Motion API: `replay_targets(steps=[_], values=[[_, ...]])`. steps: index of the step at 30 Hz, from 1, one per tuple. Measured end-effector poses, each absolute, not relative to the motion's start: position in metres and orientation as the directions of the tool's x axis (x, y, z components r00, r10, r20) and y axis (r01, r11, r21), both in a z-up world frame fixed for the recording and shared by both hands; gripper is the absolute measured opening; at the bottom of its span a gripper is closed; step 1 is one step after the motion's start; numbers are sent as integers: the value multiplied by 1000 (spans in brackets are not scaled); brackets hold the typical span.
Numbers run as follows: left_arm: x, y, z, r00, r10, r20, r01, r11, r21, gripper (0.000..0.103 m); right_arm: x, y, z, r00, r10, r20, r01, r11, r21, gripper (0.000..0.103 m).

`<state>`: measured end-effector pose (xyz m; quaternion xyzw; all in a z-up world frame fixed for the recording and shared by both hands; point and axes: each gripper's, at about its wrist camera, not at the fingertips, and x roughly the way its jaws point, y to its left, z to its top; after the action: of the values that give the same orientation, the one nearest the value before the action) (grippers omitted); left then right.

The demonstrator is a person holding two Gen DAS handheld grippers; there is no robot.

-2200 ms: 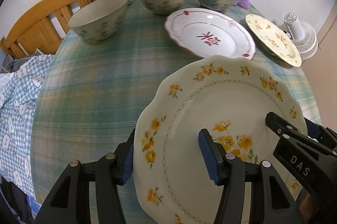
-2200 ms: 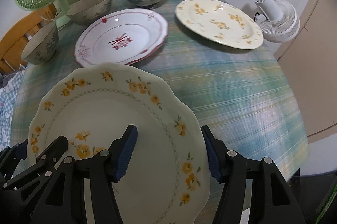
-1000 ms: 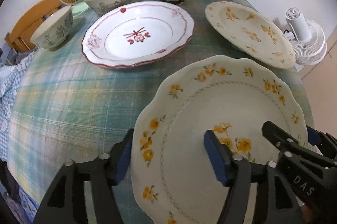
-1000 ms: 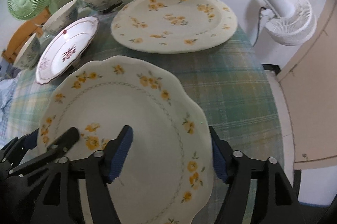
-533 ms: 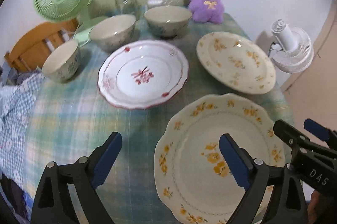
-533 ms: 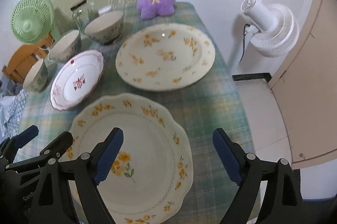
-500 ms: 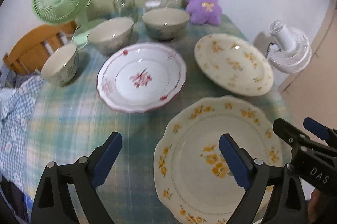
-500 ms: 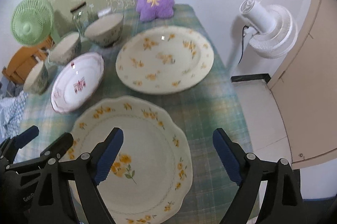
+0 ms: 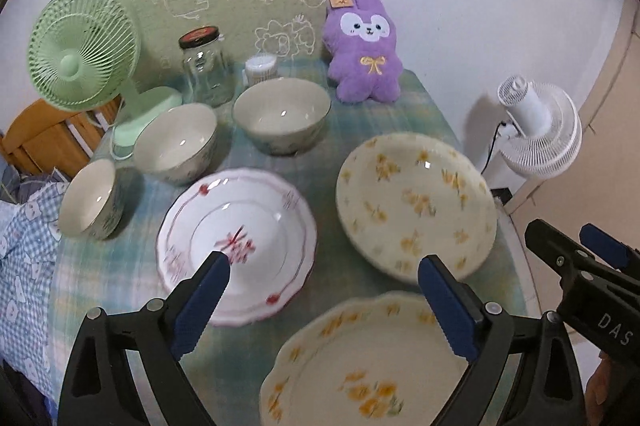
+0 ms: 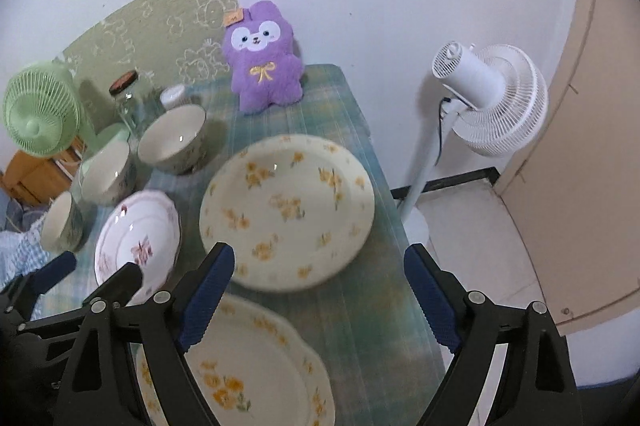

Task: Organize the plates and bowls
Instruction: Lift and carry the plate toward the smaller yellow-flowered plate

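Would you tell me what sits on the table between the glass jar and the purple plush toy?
A small round white container stands between the glass jar and the purple plush toy, seen best in the left wrist view.

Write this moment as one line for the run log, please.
left claw: open, empty | right claw: open, empty | scalloped plate: lying on table | bowls: three, not stacked

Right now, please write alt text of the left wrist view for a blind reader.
The open left gripper hangs over a checked tablecloth with three plates and three bowls. Behind stand a green fan, a jar and a purple plush toy.
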<state>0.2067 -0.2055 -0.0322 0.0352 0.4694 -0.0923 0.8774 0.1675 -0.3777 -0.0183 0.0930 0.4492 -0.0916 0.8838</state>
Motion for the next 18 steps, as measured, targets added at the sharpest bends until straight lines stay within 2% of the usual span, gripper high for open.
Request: replay_targets(steps=[14, 18], values=[[295, -265, -72, 503, -95, -859, 201, 979, 10, 88, 269, -414, -52, 547, -75, -834, 194, 980, 39, 88], [316, -272, -94, 463, -81, -883, 199, 980, 14, 84, 290, -424, -78, 507, -60, -860, 202, 978, 51, 83]])
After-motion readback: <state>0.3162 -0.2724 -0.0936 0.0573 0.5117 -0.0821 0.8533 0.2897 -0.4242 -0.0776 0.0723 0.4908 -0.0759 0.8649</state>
